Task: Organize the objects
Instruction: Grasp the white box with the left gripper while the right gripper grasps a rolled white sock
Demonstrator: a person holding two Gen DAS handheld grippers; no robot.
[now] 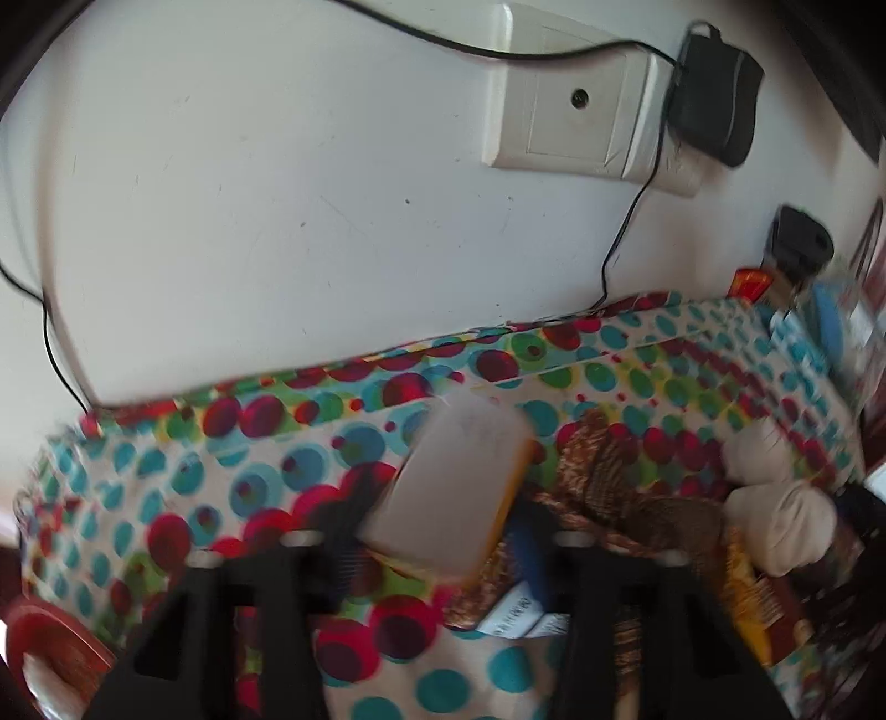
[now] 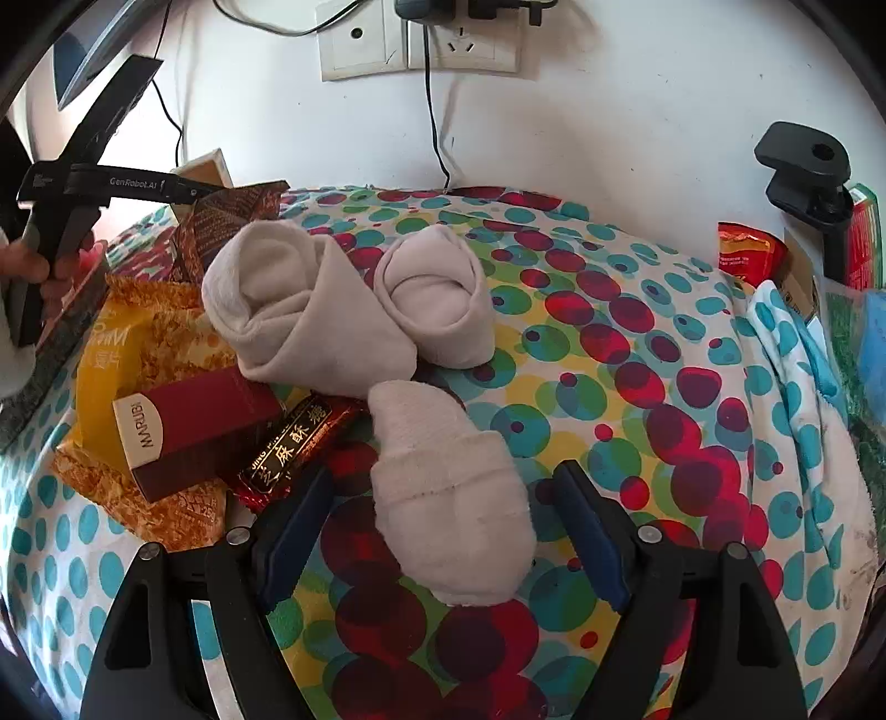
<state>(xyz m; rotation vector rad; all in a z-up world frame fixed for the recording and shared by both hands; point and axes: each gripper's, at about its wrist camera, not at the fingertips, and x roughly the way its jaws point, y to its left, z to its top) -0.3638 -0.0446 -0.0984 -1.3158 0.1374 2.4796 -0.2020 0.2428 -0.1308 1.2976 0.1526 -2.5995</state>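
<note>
In the right wrist view my right gripper [image 2: 443, 498] is open, its blue pads either side of a rolled white sock [image 2: 448, 498] lying on the dotted cloth [image 2: 637, 343]. Two more rolled socks [image 2: 310, 310] [image 2: 437, 299] lie behind it. A maroon MARUBI box [image 2: 199, 426], a red candy packet [image 2: 293, 448] and yellow wrappers [image 2: 133, 338] lie at the left. In the blurred left wrist view my left gripper [image 1: 437, 531] holds a pale box with a yellow edge [image 1: 454, 487] above the cloth. The left gripper also shows in the right wrist view [image 2: 105, 183], at the far left.
White wall with sockets [image 2: 421, 39], a black plug adapter [image 1: 714, 105] and cables behind the table. A black clamp [image 2: 803, 166] and red packets [image 2: 747, 249] stand at the right edge. A brown patterned wrapper [image 1: 620, 487] and socks [image 1: 775, 498] lie right of the left gripper.
</note>
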